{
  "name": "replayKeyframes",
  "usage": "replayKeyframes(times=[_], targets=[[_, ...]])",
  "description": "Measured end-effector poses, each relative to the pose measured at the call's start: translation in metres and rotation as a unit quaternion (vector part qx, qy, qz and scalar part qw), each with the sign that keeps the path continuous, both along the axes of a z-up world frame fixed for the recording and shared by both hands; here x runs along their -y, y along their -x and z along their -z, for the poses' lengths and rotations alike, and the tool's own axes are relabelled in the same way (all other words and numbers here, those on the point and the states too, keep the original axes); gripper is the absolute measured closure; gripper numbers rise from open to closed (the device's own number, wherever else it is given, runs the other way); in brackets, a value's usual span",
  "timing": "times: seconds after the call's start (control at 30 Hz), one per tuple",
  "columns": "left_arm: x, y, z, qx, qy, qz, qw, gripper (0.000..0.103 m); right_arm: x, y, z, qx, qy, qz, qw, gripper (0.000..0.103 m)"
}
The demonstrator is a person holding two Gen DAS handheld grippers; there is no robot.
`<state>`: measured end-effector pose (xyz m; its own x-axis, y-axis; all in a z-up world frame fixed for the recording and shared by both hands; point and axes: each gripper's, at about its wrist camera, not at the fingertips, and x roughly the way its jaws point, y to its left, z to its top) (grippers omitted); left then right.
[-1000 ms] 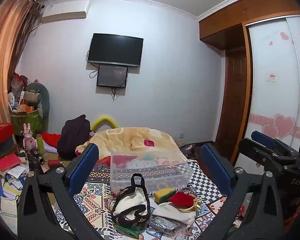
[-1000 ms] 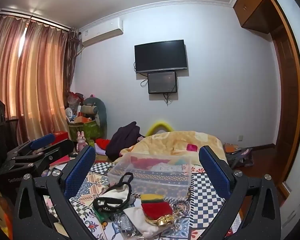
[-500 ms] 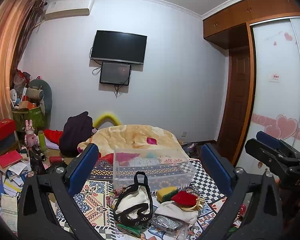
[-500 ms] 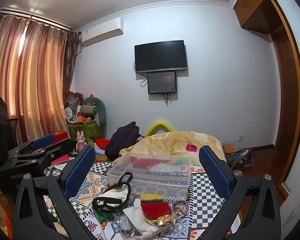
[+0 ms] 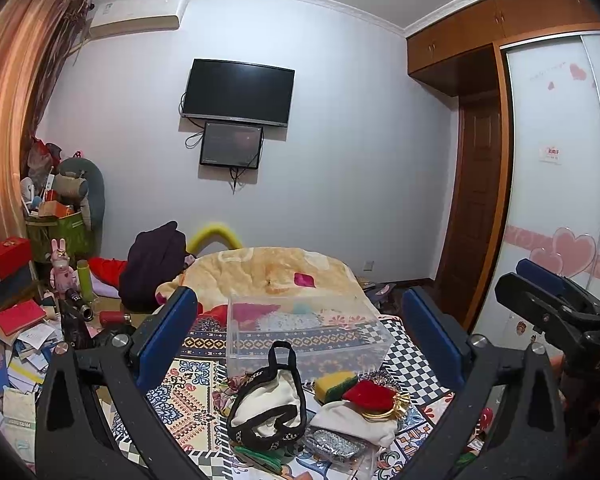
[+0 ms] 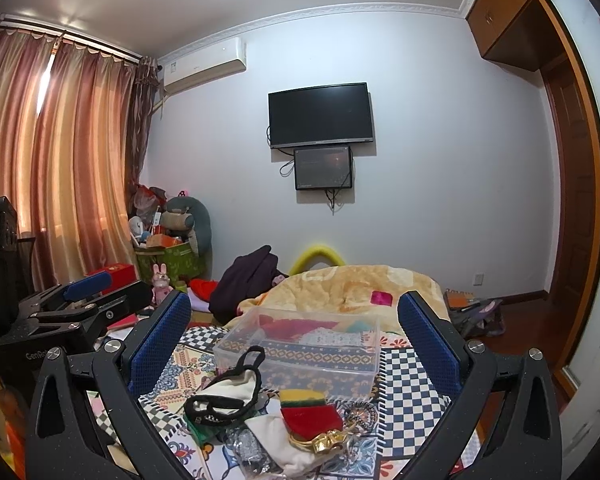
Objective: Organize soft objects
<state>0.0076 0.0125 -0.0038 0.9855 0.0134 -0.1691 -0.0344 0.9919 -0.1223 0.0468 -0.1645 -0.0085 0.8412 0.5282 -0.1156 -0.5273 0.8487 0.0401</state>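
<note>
A clear plastic box [image 5: 306,334] [image 6: 300,352] stands on the patterned bed cover. In front of it lies a pile of soft items: a white bag with black straps [image 5: 268,404] [image 6: 224,394], a yellow-green sponge [image 5: 334,385] [image 6: 302,396], a red pouch with gold trim [image 5: 370,396] [image 6: 310,420], a white cloth [image 5: 352,424] [image 6: 276,440] and a silver glitter pouch [image 5: 334,446]. My left gripper [image 5: 298,326] and right gripper [image 6: 294,328] are both open and empty, held above and short of the pile.
A beige blanket [image 5: 272,270] lies behind the box with dark clothing [image 5: 152,264] to its left. Books and clutter [image 5: 16,332] fill the left floor. A wardrobe [image 5: 556,184] and door [image 5: 476,208] stand on the right. The right gripper [image 5: 556,312] shows in the left wrist view.
The left wrist view has tilted up slightly, so the pile sits a little lower in frame. The right gripper has barely moved. Both grippers stay open.
</note>
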Motion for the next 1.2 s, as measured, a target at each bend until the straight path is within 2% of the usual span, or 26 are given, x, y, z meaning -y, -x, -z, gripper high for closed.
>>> replayKeyframes(times=[1.2], targets=[[0.0017, 0.0028, -0.0024, 0.004, 0.0, 0.005, 1.0, 0.0, 0.0011, 0.0022, -0.0014, 0.007, -0.004, -0.008, 1.0, 0.0]])
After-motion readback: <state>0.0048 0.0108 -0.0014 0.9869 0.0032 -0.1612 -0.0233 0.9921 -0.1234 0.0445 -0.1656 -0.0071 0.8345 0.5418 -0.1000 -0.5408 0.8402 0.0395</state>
